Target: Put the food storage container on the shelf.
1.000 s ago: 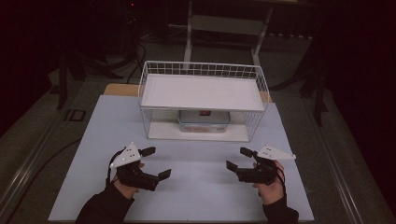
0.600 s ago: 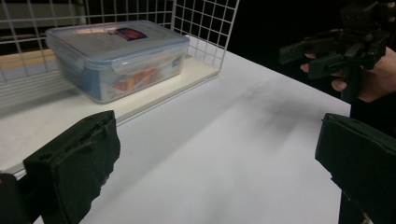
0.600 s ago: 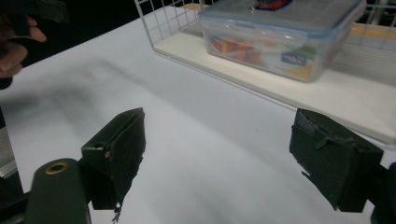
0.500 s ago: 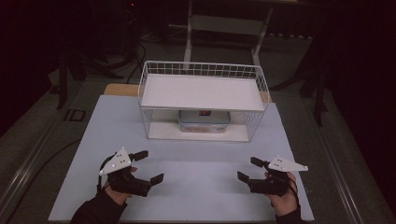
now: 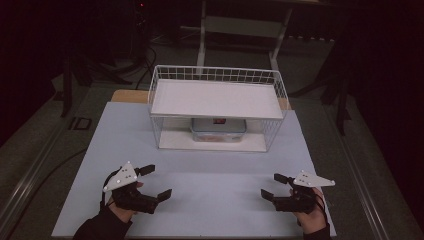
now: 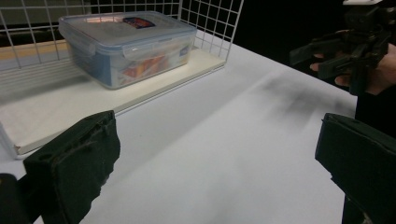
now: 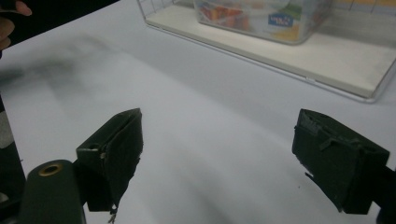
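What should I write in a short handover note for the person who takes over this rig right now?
Left claw: open, holds nothing, low over the table's near left.
Right claw: open, holds nothing, near right.
Plastic food box: lid on, on the lower board of the wire rack, under its shelf.
Done: nothing visible; the box is untouched.
Left: probably reach in for the box.
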`<move>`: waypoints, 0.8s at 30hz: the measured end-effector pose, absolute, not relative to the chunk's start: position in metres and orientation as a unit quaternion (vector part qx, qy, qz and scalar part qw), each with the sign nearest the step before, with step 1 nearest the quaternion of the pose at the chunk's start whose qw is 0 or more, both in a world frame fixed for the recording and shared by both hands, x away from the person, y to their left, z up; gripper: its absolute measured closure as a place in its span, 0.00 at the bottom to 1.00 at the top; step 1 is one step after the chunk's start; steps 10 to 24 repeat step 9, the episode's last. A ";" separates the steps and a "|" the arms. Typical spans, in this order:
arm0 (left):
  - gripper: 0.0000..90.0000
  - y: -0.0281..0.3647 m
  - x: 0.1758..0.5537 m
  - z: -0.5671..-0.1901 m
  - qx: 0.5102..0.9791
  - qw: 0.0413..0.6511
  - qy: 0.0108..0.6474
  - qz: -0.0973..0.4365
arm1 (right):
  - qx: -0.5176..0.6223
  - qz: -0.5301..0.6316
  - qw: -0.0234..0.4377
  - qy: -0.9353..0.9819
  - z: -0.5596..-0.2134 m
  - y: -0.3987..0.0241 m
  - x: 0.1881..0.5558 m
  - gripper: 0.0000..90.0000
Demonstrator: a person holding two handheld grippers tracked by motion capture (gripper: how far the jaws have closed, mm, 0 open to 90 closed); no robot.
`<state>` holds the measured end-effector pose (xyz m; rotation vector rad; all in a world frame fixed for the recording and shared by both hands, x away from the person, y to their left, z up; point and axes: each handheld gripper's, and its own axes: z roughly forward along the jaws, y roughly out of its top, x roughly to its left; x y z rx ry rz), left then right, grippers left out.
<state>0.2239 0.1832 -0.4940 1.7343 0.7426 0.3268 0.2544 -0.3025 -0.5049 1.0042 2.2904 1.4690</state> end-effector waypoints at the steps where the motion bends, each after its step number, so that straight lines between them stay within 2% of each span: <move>1: 0.00 0.183 0.225 -0.495 0.742 0.573 0.318 0.140 | 0.345 0.500 0.120 0.785 -0.506 -0.302 0.255 0.18; 24: 0.00 0.184 0.228 -0.499 0.738 0.576 0.325 0.133 | 0.341 0.497 0.112 0.790 -0.509 -0.300 0.256 0.18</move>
